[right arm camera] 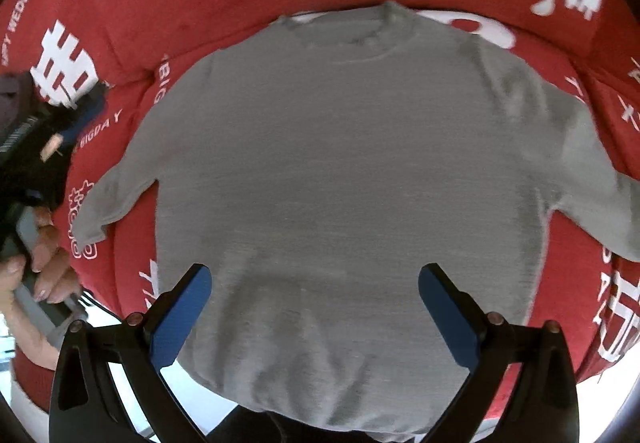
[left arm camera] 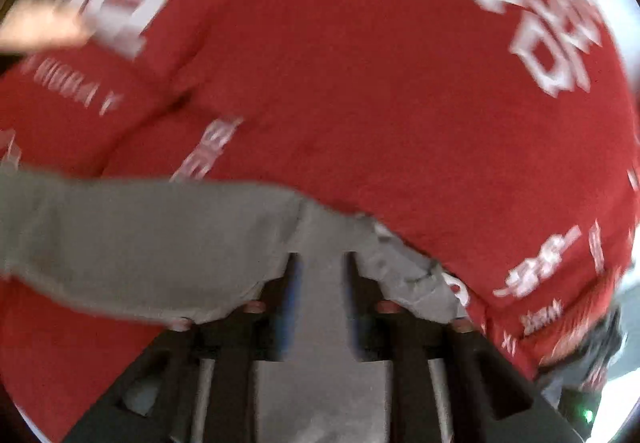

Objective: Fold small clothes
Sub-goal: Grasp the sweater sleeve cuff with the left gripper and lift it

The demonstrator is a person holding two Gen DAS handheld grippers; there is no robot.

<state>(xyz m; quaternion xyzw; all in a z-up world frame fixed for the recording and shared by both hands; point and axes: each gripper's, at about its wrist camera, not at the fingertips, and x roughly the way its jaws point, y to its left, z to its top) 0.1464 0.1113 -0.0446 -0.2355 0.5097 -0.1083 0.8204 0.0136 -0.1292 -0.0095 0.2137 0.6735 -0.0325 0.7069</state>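
Observation:
A small grey long-sleeved sweater point(right arm camera: 344, 171) lies flat on a red cloth, neck at the far side, both sleeves spread out. My right gripper point(right arm camera: 316, 295) is open, its blue pads hovering over the sweater's hem, holding nothing. My left gripper point(left arm camera: 320, 283) shows in a blurred left wrist view, jaws narrowly apart with grey sweater fabric point(left arm camera: 160, 235) between and over the fingers; it appears shut on the sleeve. The left gripper also shows in the right wrist view point(right arm camera: 76, 123) at the far left, near the left sleeve end.
The red cloth point(right arm camera: 200, 3) with white printed characters covers the whole surface. A hand point(right arm camera: 44, 267) holds the left gripper's handle at the left edge. A white edge point(left arm camera: 624, 383) shows beyond the cloth at the lower right.

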